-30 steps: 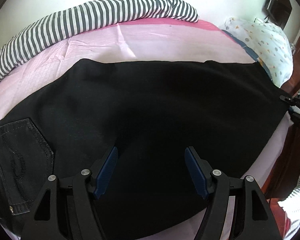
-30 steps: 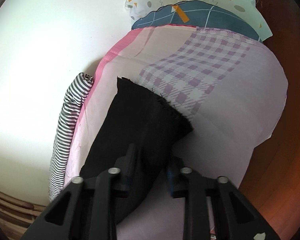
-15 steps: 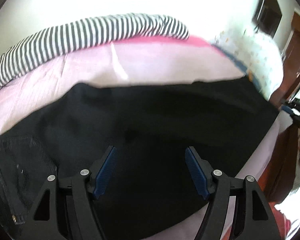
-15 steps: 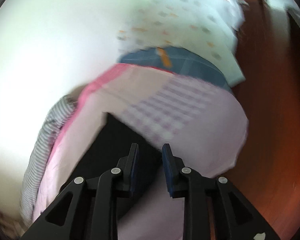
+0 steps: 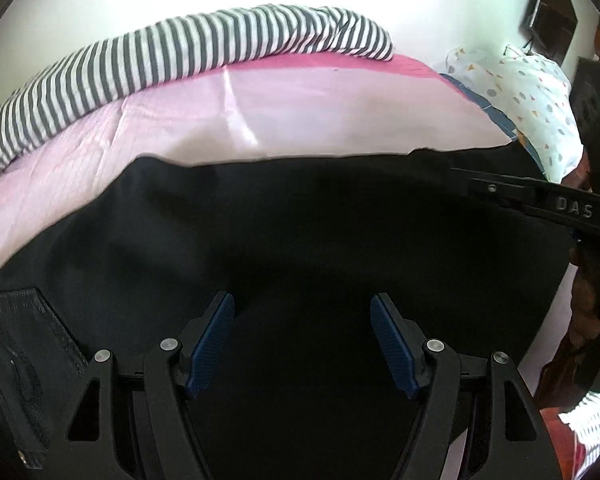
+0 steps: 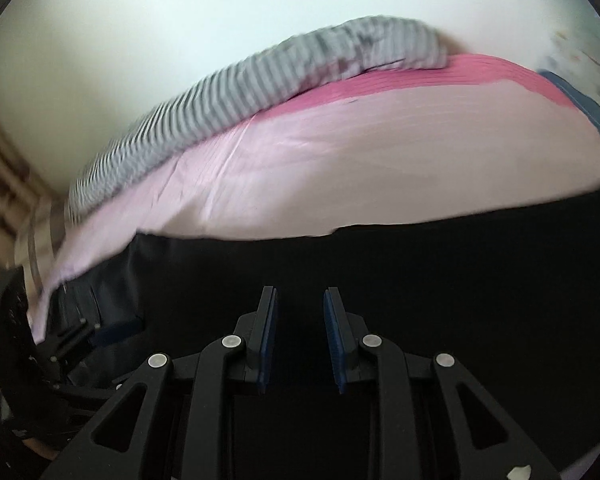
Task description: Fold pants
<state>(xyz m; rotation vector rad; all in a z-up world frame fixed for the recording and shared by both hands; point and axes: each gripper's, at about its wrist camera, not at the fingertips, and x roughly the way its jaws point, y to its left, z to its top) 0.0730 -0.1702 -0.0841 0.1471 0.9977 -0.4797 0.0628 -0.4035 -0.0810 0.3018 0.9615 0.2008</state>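
Black pants lie spread across the pink bed sheet, with a back pocket at the lower left of the left wrist view. My left gripper is open and empty, hovering just over the pants' middle. My right gripper has its jaws close together with a narrow gap; black fabric fills the view under it, and I cannot tell if any is pinched. The right gripper also shows in the left wrist view, over the pants' right end.
A grey-and-white striped blanket lies rolled along the far edge of the pink sheet by the white wall. A patterned pillow sits at the far right. Brown wooden floor and furniture lie past the bed's right edge.
My right gripper swung from the leg hem round to the left and now faces across the pants towards the wall; it has come closer to the left gripper. The left gripper stayed open, barely moving.
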